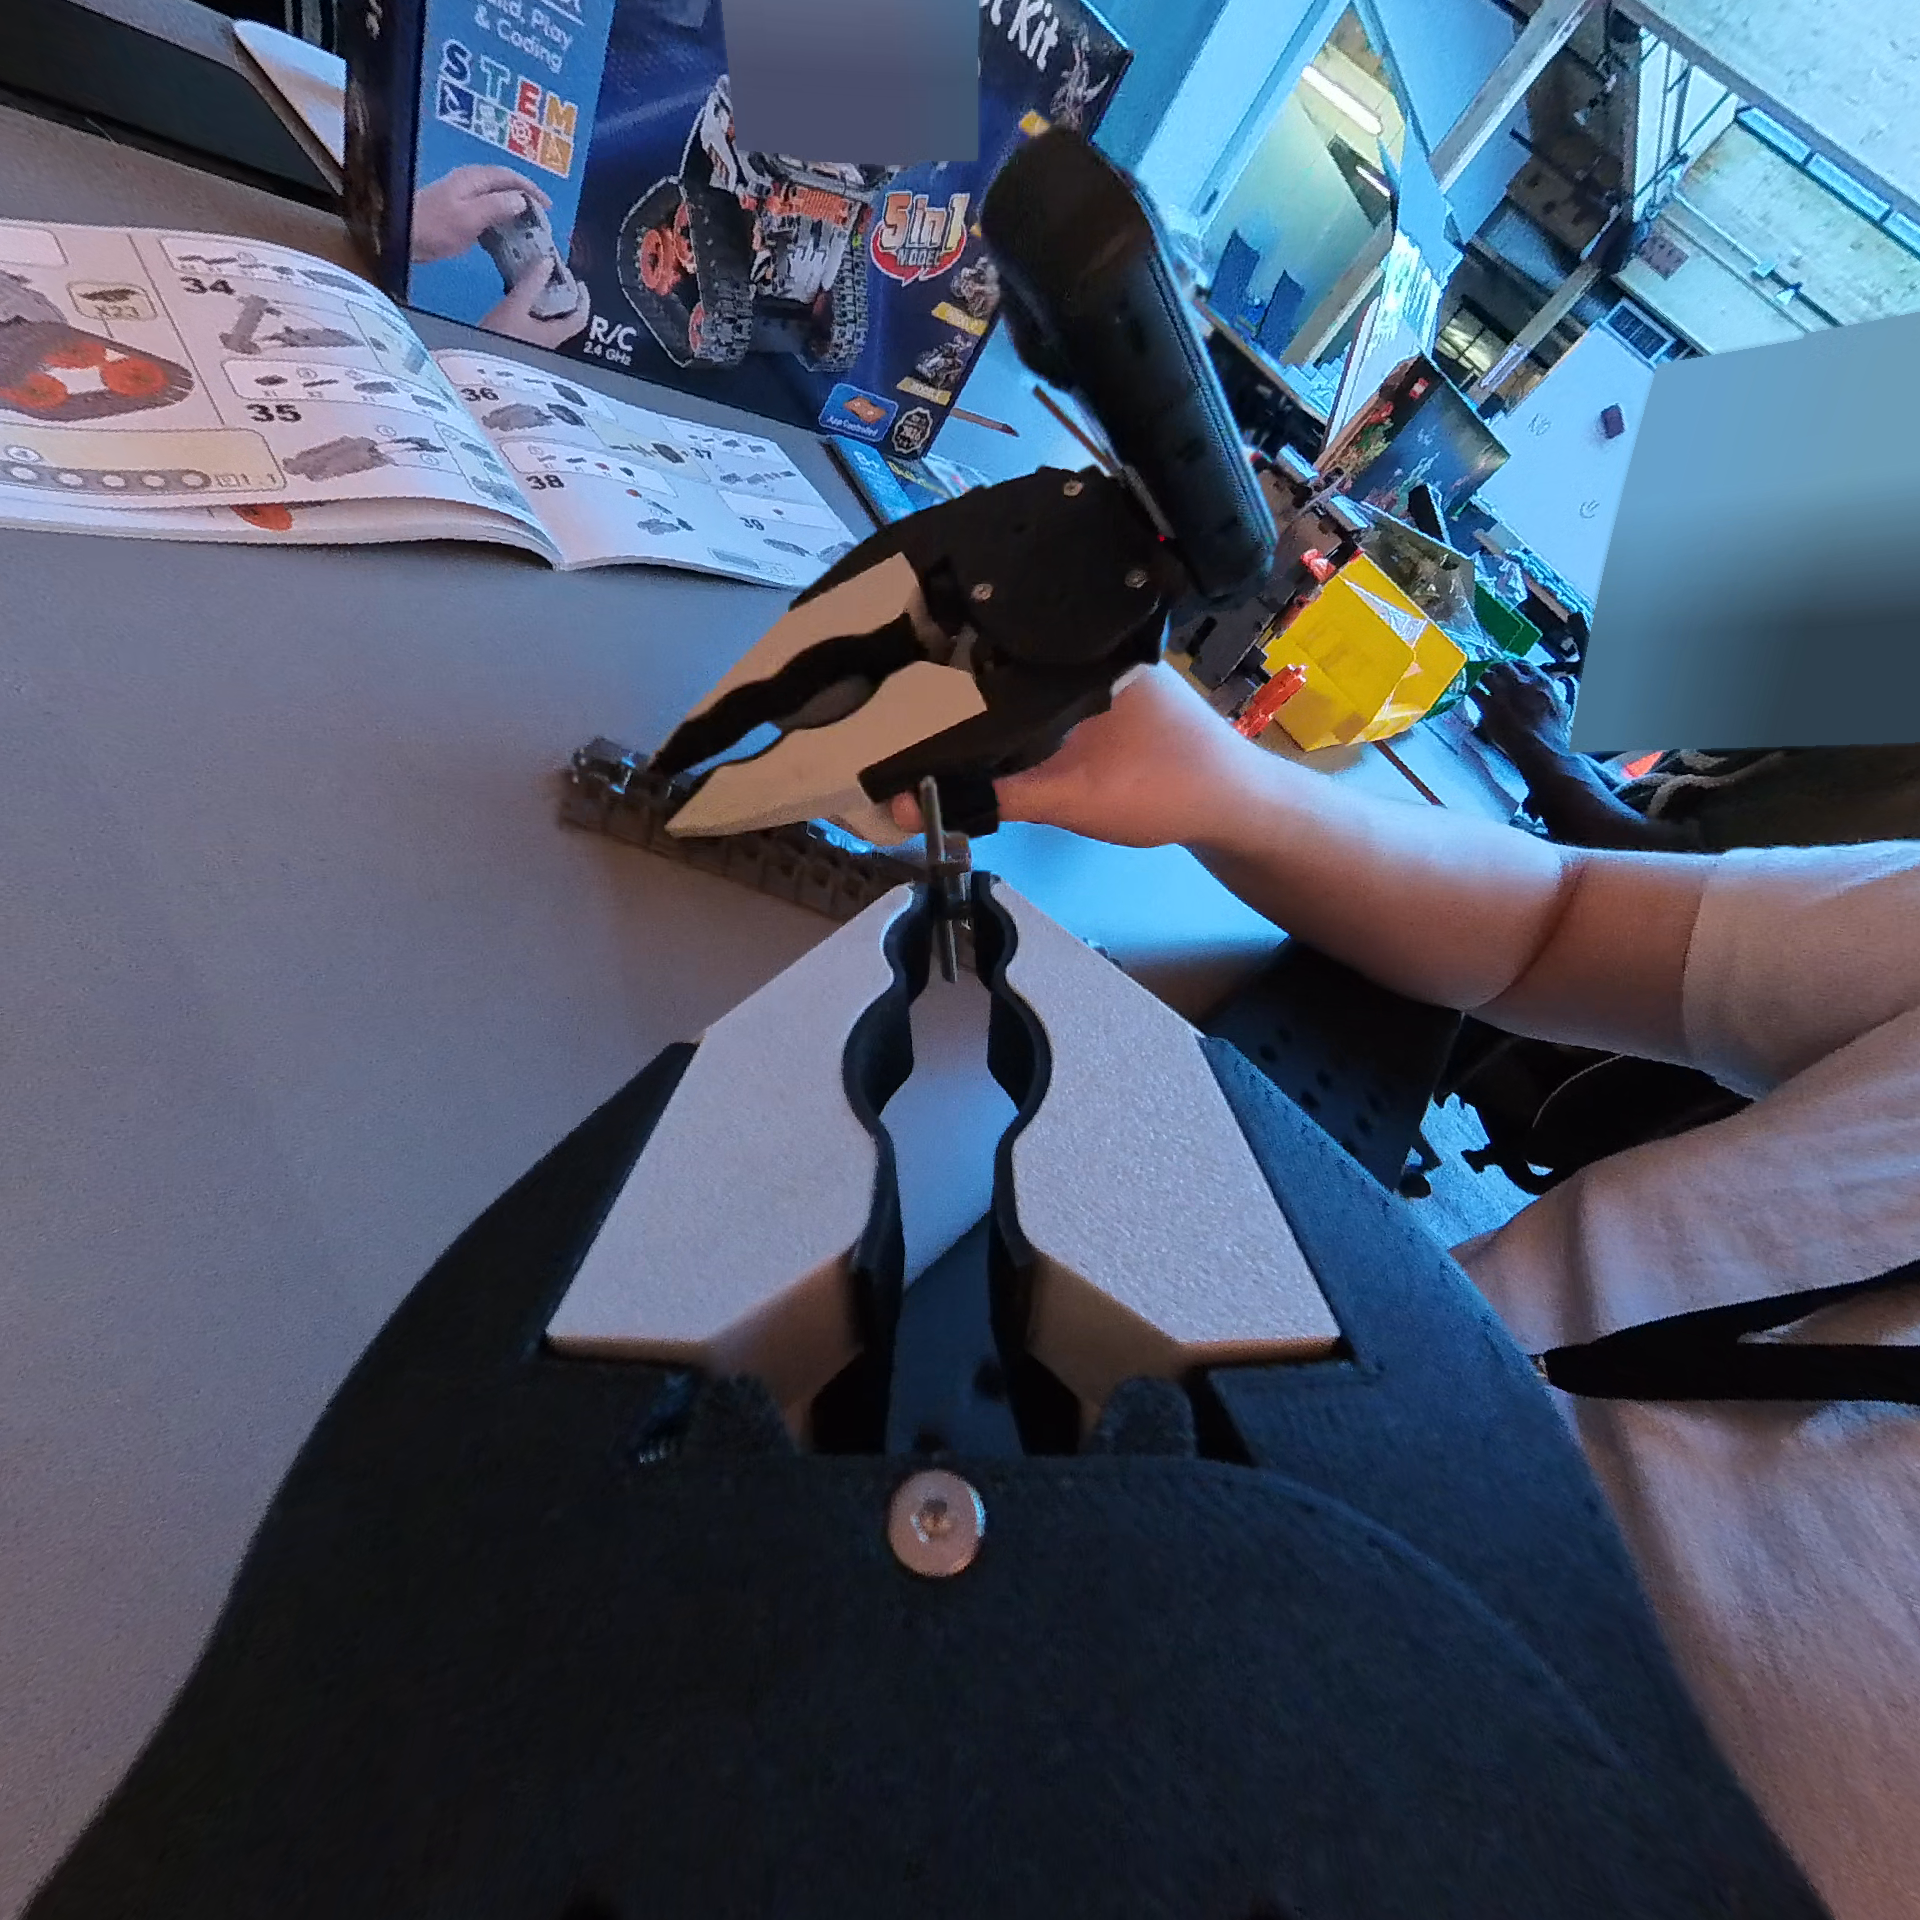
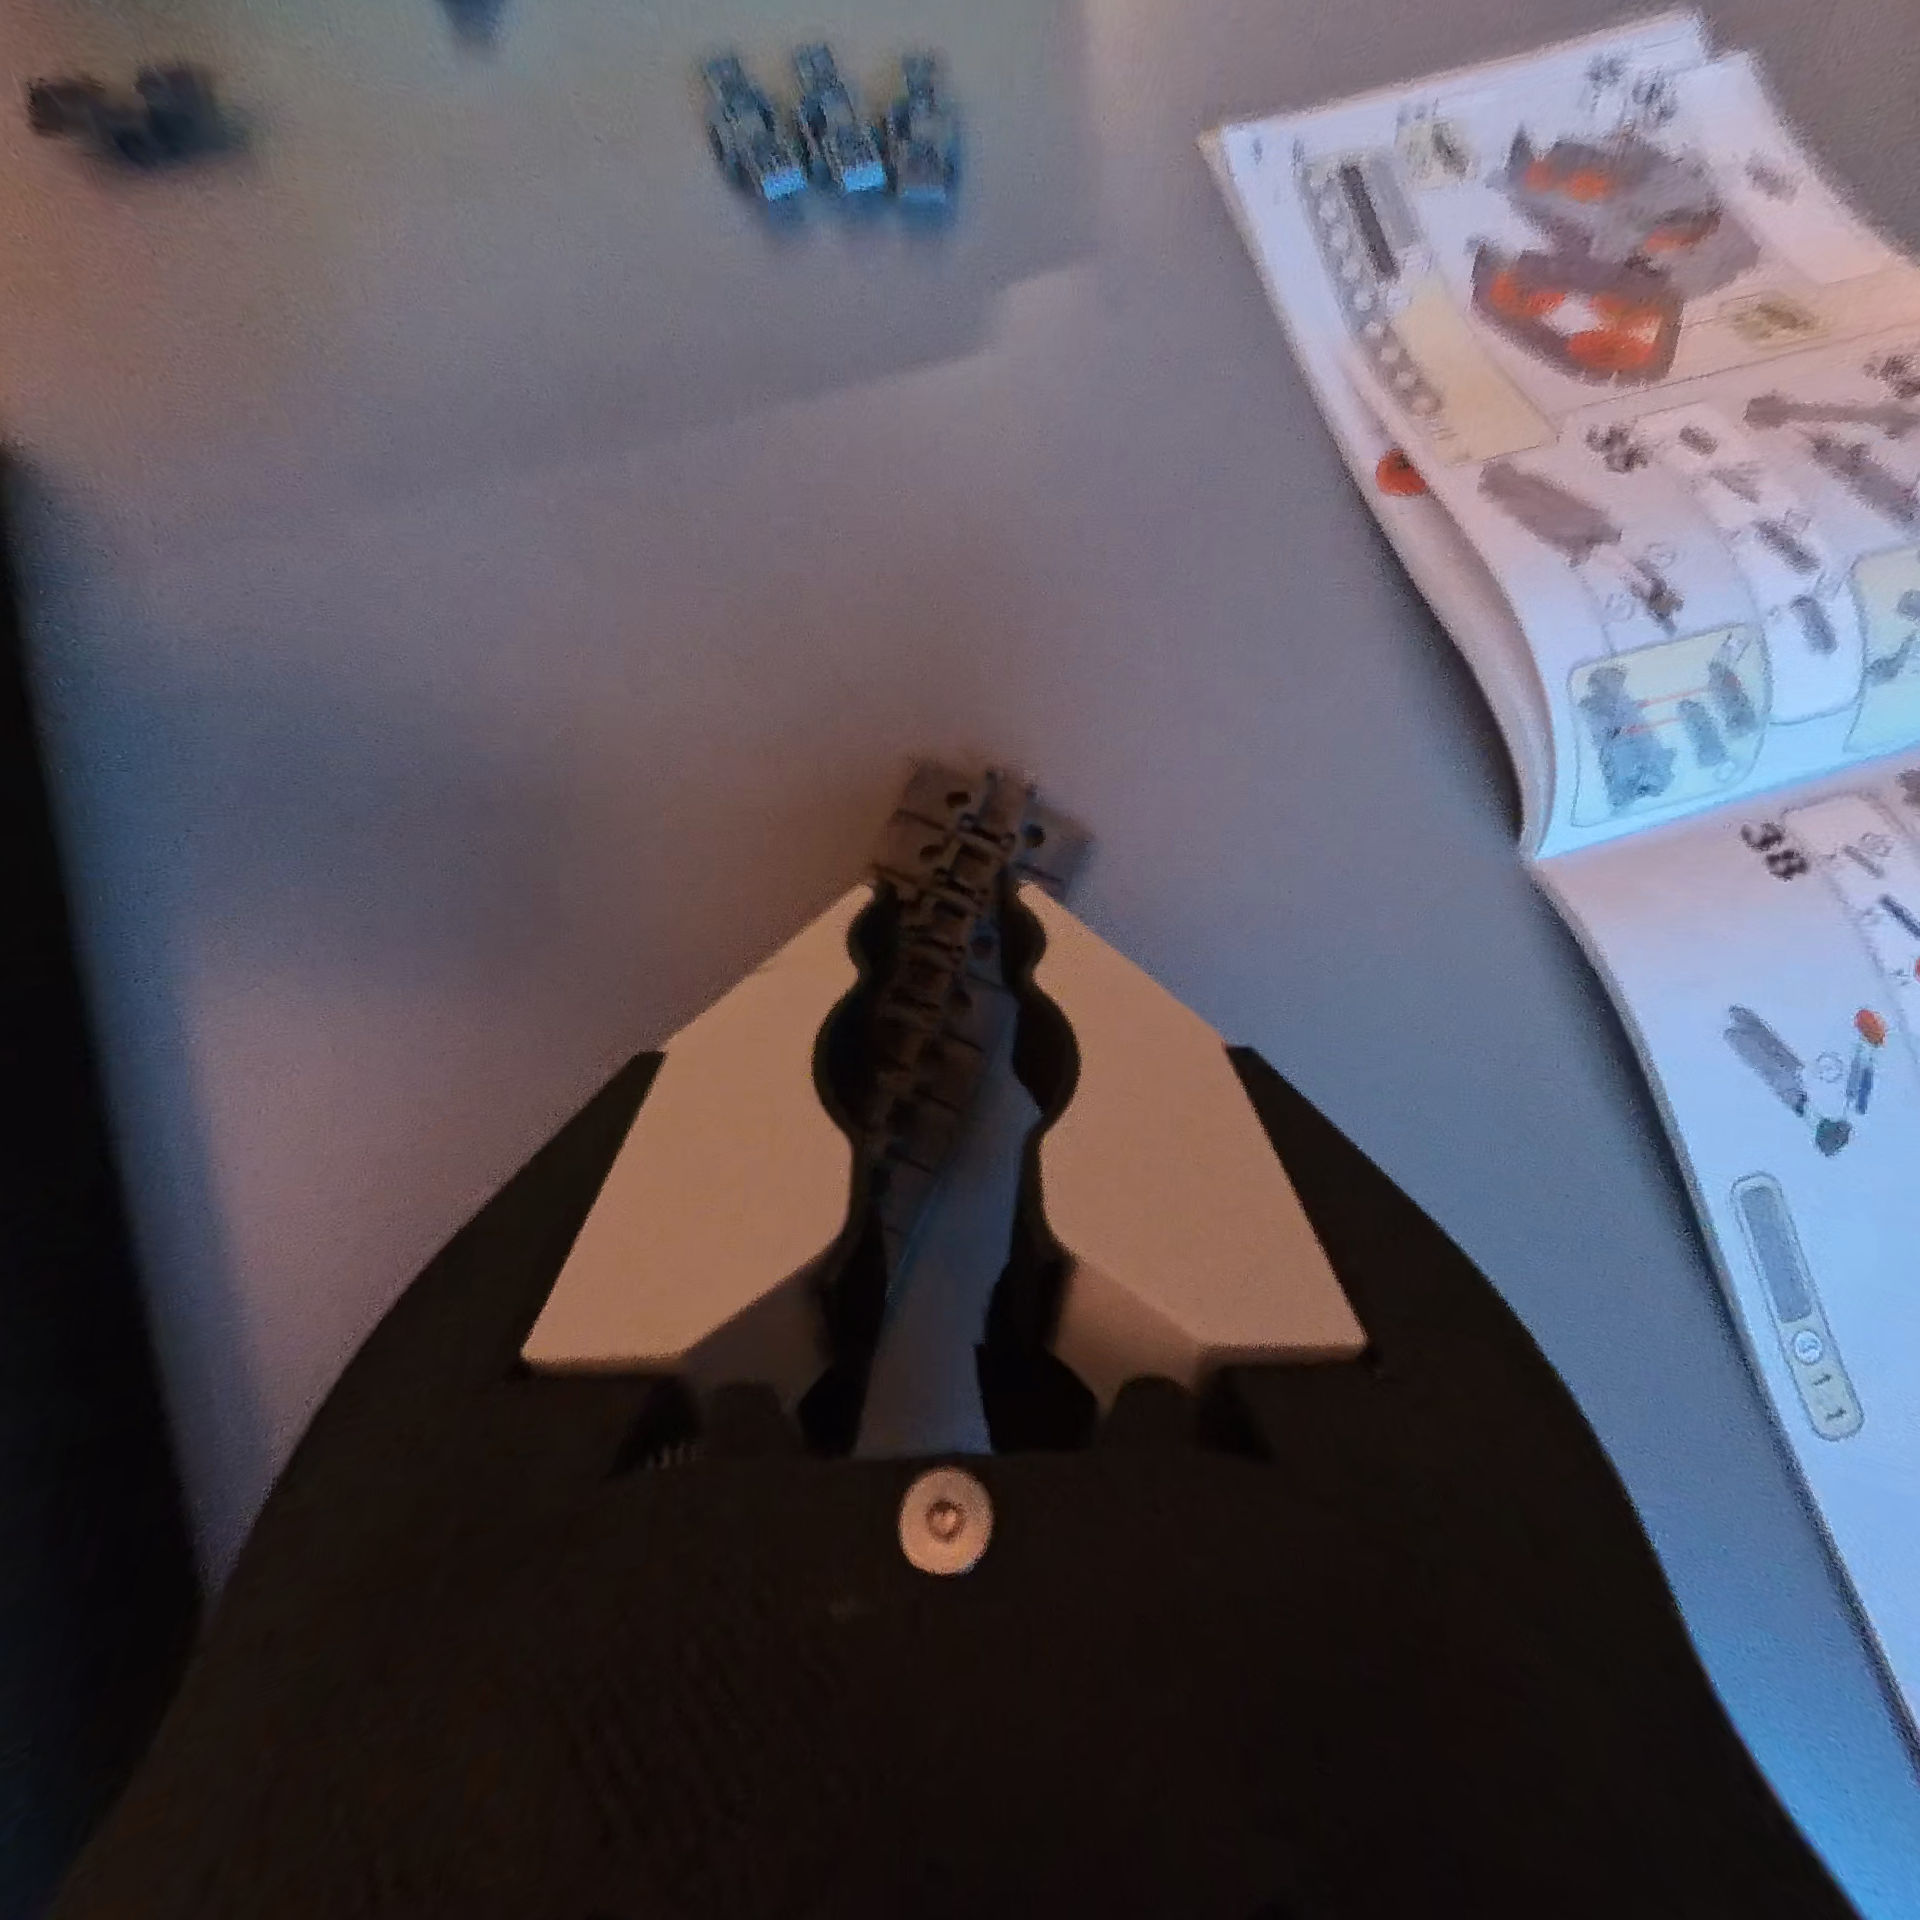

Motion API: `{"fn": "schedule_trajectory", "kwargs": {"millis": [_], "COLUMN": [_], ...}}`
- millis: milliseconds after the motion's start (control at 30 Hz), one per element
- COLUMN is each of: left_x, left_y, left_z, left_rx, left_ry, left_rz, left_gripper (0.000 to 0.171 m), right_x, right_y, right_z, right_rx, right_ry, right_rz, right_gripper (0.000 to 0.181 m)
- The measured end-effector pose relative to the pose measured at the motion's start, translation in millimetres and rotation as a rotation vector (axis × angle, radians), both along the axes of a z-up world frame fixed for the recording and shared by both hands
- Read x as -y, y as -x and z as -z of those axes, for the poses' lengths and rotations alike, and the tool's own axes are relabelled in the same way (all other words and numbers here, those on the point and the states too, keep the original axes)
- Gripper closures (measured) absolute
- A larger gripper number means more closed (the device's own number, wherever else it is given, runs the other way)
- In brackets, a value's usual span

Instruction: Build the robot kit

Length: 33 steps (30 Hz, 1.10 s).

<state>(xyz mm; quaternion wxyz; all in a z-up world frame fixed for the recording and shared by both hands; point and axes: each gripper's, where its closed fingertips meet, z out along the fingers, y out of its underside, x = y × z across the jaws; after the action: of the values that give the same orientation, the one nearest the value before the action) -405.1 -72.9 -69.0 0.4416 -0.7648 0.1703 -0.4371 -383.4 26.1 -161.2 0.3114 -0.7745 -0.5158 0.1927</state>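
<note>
**On the grey counter, two claws at one track strip**

Beside the open instruction booklet (image 1: 312, 395), bare counter (image 1: 260, 935) spread leftward. Right claw (image 2: 951, 883) had closed on the grey link strip (image 2: 977, 831); the left view showed its hand (image 1: 1122, 769) angling it downward. Left claw (image 1: 948, 904) pinched a thin metal pin (image 1: 940, 883) upright. Only the right view showed three loose links (image 2: 831, 135).

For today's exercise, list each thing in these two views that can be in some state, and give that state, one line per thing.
left gripper: shut on a thin grey axle pin, held upright.
right gripper: shut on the grey track strip, which lies flat on the table.
instruction booklet: open, flat.
kit box: standing upright.
three loose track links: unattached, side by side.
</note>
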Motion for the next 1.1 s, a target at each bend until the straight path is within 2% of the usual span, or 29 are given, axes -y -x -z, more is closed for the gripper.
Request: {"fn": "schedule_trajectory", "kwargs": {"millis": [67, 167, 267, 433, 567, 733, 933, 1100], "left_x": [2.3, 6.7, 9.9, 7.2, 0.9, -9.4, -21.0, -22.4], "left_y": [3.5, 10.2, 15.1, 17.0, 17.6, 16.5, 10.9, 4.7], "left_z": [-0.9, -2.6, 1.1, 15.6, 26.4, 37.7, 43.3, 42.0], "left_rx": [0.003, 0.016, 0.029, 0.063, 0.053, 0.025, 0.043, 0.074], "left_ry": [-0.001, -0.005, 0.012, 0.097, 0.165, 0.241, 0.3, 0.319], "left_rz": [-0.001, -0.007, -0.008, -0.022, -0.053, -0.09, -0.067, -0.037], "left_gripper": [0.166, 0.166, 0.166, 0.166, 0.166, 0.165, 0.166, 0.166], "right_x": [10.6, 45.8, 54.4, 55.5, 61.5, 56.9, 61.1, 67.2], "right_y": [2.8, 0.6, -10.1, -5.3, 1.4, 3.2, 8.0, 10.0], "right_z": [0.1, -0.8, -2.7, 0.0, 0.5, -1.9, -16.5, -29.7], "right_rx": [0.02, 0.049, 0.053, -0.018, -0.059, -0.03, -0.12, -0.209], "right_ry": [0.001, -0.065, -0.159, -0.032, 0.031, -0.098, -0.272, -0.31], "right_rz": [-0.113, -0.511, -0.644, -0.533, -0.513, -0.502, -0.514, -0.546], "right_gripper": [0.164, 0.165, 0.167, 0.156, 0.167, 0.168, 0.168, 0.168]}}
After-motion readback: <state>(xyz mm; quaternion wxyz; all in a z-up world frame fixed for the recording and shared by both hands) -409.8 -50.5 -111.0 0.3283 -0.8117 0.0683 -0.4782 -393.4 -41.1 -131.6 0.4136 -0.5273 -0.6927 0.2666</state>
